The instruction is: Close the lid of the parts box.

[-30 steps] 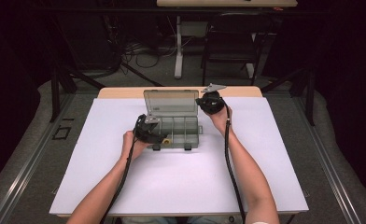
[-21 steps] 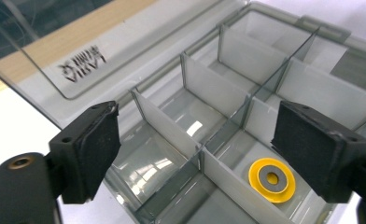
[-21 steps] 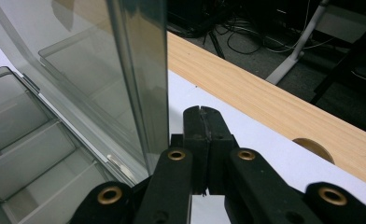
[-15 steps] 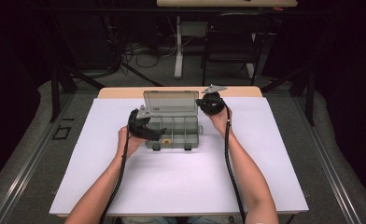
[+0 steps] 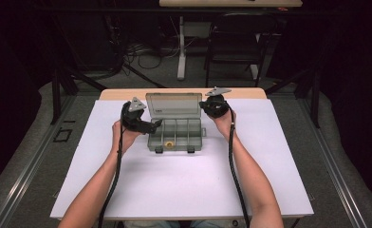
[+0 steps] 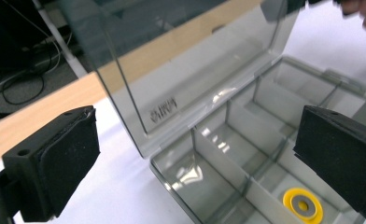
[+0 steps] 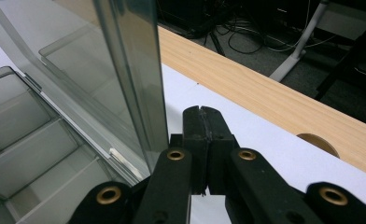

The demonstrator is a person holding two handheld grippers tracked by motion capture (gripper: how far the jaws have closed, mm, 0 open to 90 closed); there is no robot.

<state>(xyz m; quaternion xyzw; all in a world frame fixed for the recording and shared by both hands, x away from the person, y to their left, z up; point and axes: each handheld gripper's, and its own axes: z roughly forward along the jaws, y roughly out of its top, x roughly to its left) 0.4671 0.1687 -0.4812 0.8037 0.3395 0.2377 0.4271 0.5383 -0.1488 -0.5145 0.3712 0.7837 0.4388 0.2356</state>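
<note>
A clear grey compartment box (image 5: 184,135) stands mid-table with its lid (image 5: 173,105) upright. A yellow ring (image 5: 169,143) lies in a front compartment and shows low in the left gripper view (image 6: 303,204). My left gripper (image 5: 153,126) hovers at the box's left end. Its jaws have just been opening and stand wide (image 6: 195,163) with nothing gripped between them. My right gripper (image 5: 204,106) stays shut beside the lid's right edge. In the right gripper view (image 7: 203,135) its pads meet with nothing between them, and the lid (image 7: 130,70) stands just to their left.
White sheet (image 5: 184,190) covers the table, with a bare wooden strip (image 5: 122,94) along the far edge and a round hole (image 7: 317,143) in it. A chair (image 5: 236,42) and cables lie on the floor beyond. Two latches sit on the box's front wall.
My left gripper has lifted up and away to the left of the box's front compartments, and its jaws have opened wider. The right gripper and the lid have not moved.
</note>
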